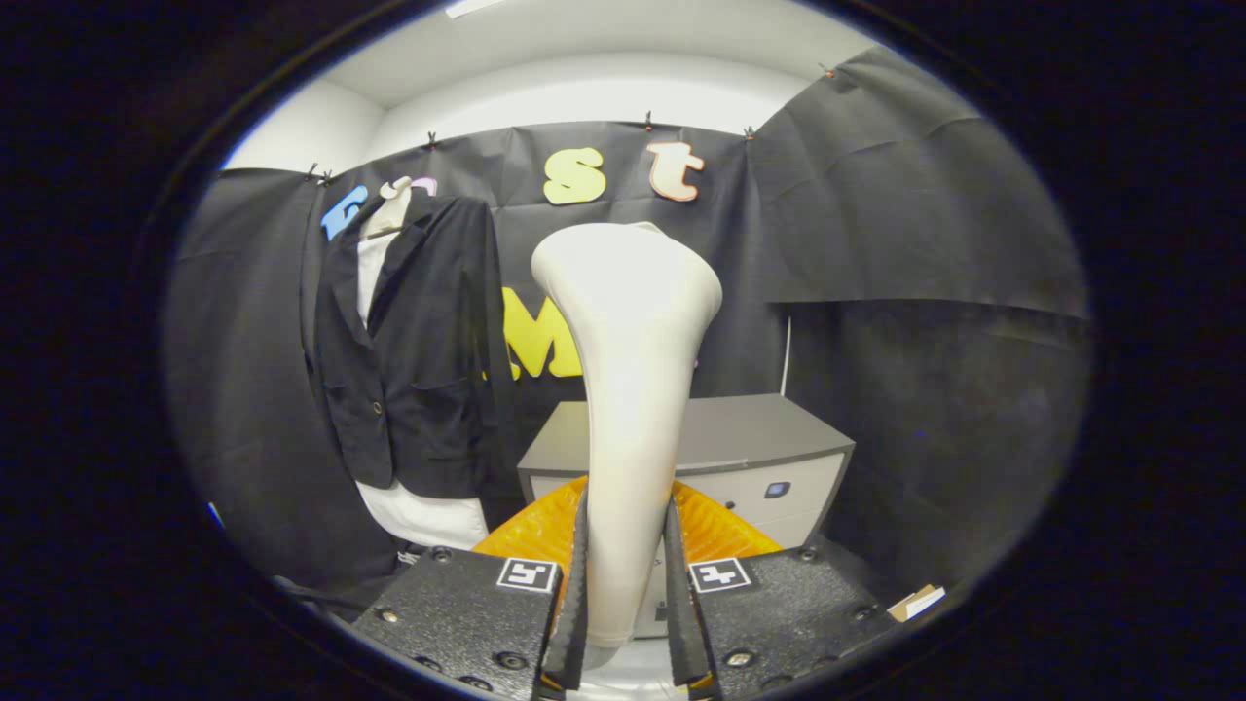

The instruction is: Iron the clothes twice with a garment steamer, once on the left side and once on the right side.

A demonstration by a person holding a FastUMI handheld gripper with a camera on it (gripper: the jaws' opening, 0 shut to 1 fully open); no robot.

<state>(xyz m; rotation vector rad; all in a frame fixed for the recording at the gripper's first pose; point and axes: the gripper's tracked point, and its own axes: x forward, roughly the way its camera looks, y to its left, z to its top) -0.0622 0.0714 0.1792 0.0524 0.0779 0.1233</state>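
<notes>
1. Booth wall: black cloth (pixel 905 243) hangs across the whole background, pinned along its top edge below a white ceiling.
2. Garment: a black tailored jacket (pixel 419 360) hangs over a white shirt (pixel 428 516) against the cloth wall, beyond the fingers and to their left. The jacket front faces the camera, with one dark button visible near the waist. The shirt hem shows below the jacket hem, and the shirt collar area shows in the lapel opening.
3. Cabinet: a grey box-shaped cabinet with a flat top and pale front panels (pixel 750 438) stands beyond the fingers, to the right of the garment and apart from it. The steamer hides its middle part.
4. Steamer: a cream-white plastic garment steamer (pixel 633 389) stands upright directly ahead. Its narrow handle runs down between the fingers; its wide head flares above the level of the cabinet top. It is to the right of the jacket and not touching it.
5. Gripper (pixel 628 604): the jaws are clamped on the steamer handle, one finger pressing each side.
6. Hanger: a pale hanger hook (pixel 394 190) shows at the jacket's collar.
</notes>
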